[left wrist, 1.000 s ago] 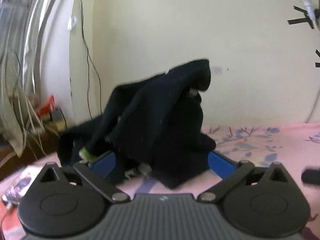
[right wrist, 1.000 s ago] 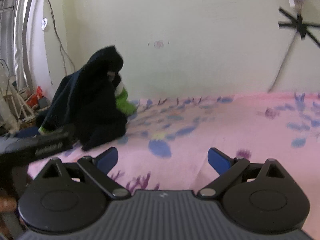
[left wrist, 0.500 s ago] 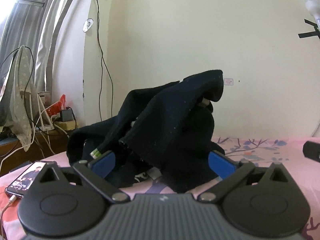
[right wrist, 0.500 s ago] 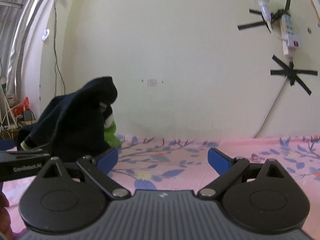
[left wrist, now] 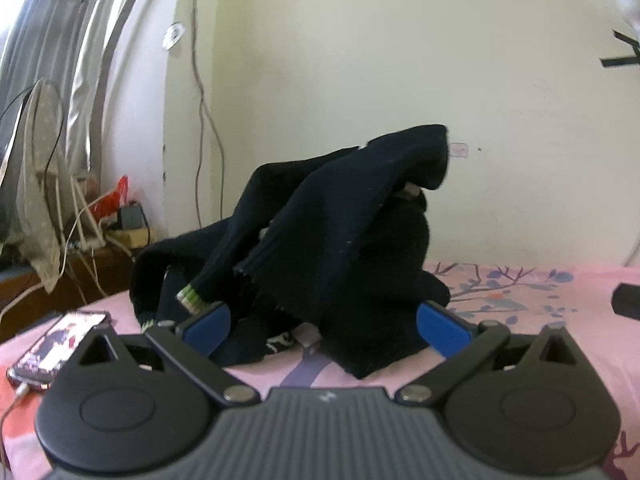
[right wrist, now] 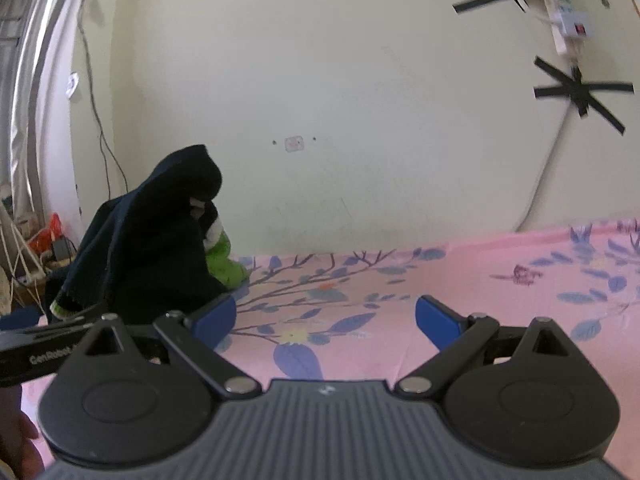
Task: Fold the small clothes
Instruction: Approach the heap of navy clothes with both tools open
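Navy knit, heaped rather than spread: the garment (left wrist: pixel 336 248) sits in a peaked pile on the pink sheet (left wrist: pixel 532 292), close to the wall, with a striped green-and-white cuff (left wrist: pixel 188 298) poking out at its near left edge. No fold looks made yet, so the task seems barely begun.

The left gripper (left wrist: pixel 322 322) faces the pile squarely, its blue pads spread wide and empty, the lower hem lying between and just past them. The right gripper (right wrist: pixel 326 316) also has its pads parted with nothing held; from its view the pile (right wrist: pixel 148 240) lies well off to the left, with only bare flowered sheet (right wrist: pixel 520 280) ahead. A green bit (right wrist: pixel 224 264) shows at the pile's far side (whether it belongs to the garment or is something else, I cannot tell).

So the left one is plainly nearer and better aligned. The pile has no clear long axis as it sits; its peak leans toward the wall. A phone (left wrist: pixel 60 342) lies on the sheet just left of the left gripper, close enough to be knocked if the cloth is dragged that way.
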The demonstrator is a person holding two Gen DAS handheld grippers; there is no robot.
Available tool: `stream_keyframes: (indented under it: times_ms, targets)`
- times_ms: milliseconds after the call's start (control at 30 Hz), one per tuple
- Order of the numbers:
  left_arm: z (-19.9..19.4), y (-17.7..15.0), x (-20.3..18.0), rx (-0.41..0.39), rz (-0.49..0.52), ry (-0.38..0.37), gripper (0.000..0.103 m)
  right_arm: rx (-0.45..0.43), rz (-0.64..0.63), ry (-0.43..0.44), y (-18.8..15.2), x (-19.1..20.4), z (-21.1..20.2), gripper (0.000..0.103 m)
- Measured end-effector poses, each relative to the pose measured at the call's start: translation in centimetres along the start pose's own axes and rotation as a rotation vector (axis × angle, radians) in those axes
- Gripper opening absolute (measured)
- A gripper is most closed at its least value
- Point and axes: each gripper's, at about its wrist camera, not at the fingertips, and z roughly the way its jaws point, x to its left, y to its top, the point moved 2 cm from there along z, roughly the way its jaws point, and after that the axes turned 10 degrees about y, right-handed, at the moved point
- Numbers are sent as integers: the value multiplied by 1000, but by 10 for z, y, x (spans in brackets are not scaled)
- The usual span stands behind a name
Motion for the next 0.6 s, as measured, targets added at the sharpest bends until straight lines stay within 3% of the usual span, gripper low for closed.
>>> stream_keyframes:
  times_ms: [600]
  targets:
    - [-2,1,-5,-3,30,-4,103,9,42,21,-1,-5,1,91]
